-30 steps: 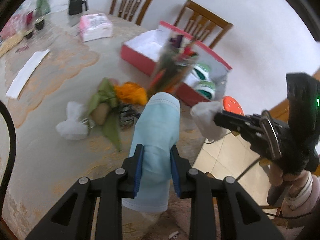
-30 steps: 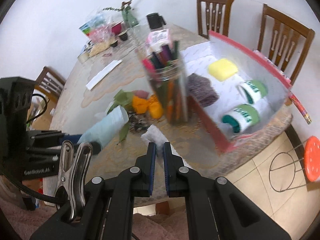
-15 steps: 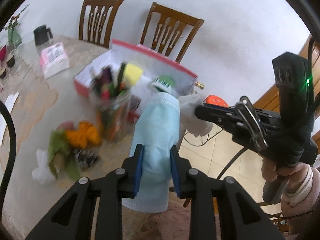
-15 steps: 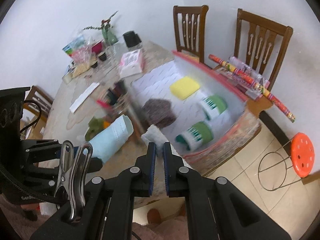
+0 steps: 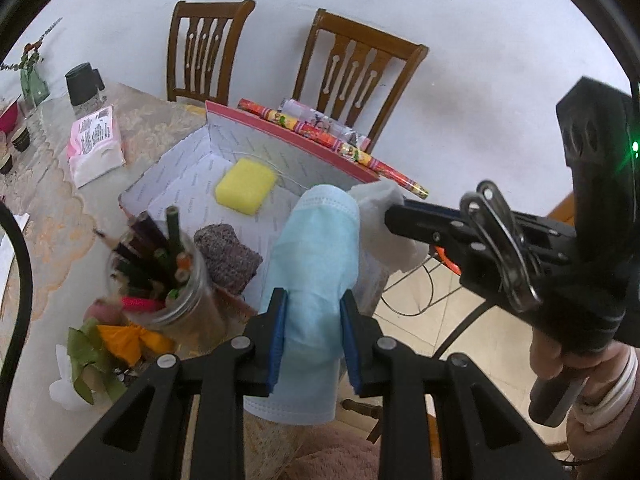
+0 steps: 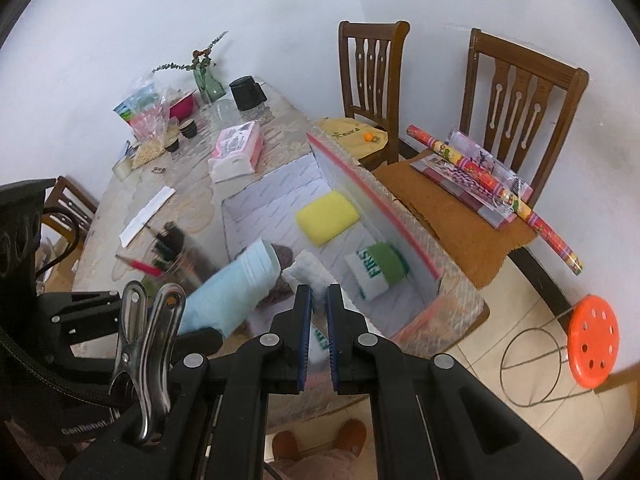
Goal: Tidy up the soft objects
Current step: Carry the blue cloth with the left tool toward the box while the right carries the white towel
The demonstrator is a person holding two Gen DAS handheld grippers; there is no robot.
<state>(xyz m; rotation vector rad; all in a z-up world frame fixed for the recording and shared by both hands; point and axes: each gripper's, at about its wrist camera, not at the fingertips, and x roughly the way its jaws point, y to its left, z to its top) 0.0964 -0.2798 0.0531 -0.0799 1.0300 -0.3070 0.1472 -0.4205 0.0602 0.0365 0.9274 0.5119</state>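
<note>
My left gripper (image 5: pixel 313 336) is shut on a light blue face mask (image 5: pixel 316 264), held up over the near end of the red-edged open box (image 5: pixel 292 140). My right gripper (image 6: pixel 316 320) is shut on a white tissue wad (image 6: pixel 310 272), also over that end of the box (image 6: pixel 372 196); the wad shows beside the mask in the left wrist view (image 5: pixel 384 216). In the box lie a yellow sponge (image 6: pixel 327 218), a dark purple scrubber (image 5: pixel 228 252) and a green-banded white roll (image 6: pixel 378 268). The mask also shows in the right wrist view (image 6: pixel 236 284).
A jar of pencils (image 5: pixel 160 280) stands by the box, with green and orange cloth pieces (image 5: pixel 116 340) beside it. A pink tissue pack (image 6: pixel 236 150), black jug (image 6: pixel 248 92) and vase (image 6: pixel 206 80) sit farther back. Two wooden chairs (image 6: pixel 516 92) and an orange stool (image 6: pixel 592 336) stand off the table.
Both grippers have swung right, from over the loose cloth pile to over the near end of the box, each still holding its item.
</note>
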